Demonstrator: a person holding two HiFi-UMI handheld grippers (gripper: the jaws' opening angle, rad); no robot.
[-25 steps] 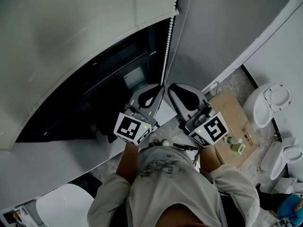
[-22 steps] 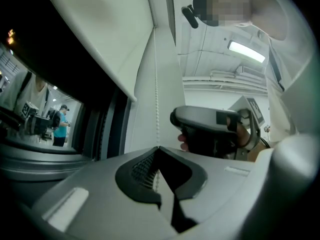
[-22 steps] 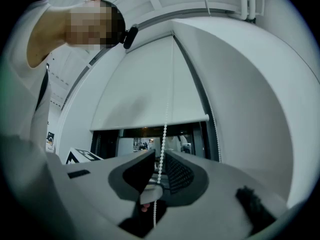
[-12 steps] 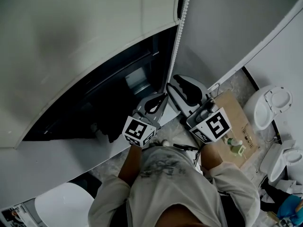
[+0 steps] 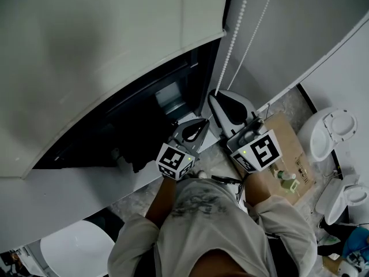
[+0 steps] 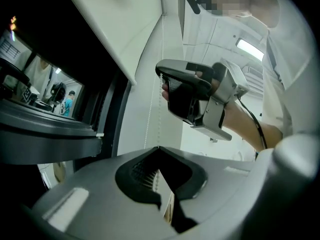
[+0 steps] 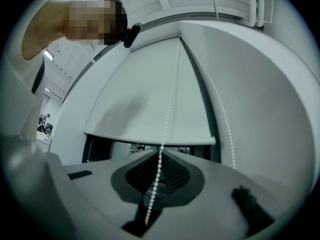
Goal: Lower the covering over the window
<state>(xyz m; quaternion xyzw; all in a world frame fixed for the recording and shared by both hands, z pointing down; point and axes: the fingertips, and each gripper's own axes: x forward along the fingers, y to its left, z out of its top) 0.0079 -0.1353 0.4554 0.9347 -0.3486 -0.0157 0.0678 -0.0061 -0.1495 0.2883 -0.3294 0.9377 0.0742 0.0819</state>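
The blind (image 5: 115, 56) is the largest thing here, a pale sheet hanging partway down. Its bottom bar runs across the middle of the opening. Below that bar the window (image 5: 144, 117) shows dark and uncovered, with a white sill (image 5: 69, 189) along its near edge. To the right of the window a plain grey wall (image 5: 288, 33) runs off to the far right.

The person (image 5: 202, 229) stands close to the sill in a light grey shirt, with both arms stretched toward the right edge of the blind. On the floor at the right are a white toilet (image 5: 330, 128) and, nearer the person, a flat cardboard box (image 5: 285, 146).

The right tool (image 7: 161, 152) is held beside the wall, above and to the right of the left tool (image 6: 159, 148). Its jaws have just been closing. The chain (image 7: 168, 109) of white beads runs down between them, and the tips meet on it.

The left tool's jaws are together and pinch the same chain lower down. A second strand of the chain hangs free just to the right, against the wall.
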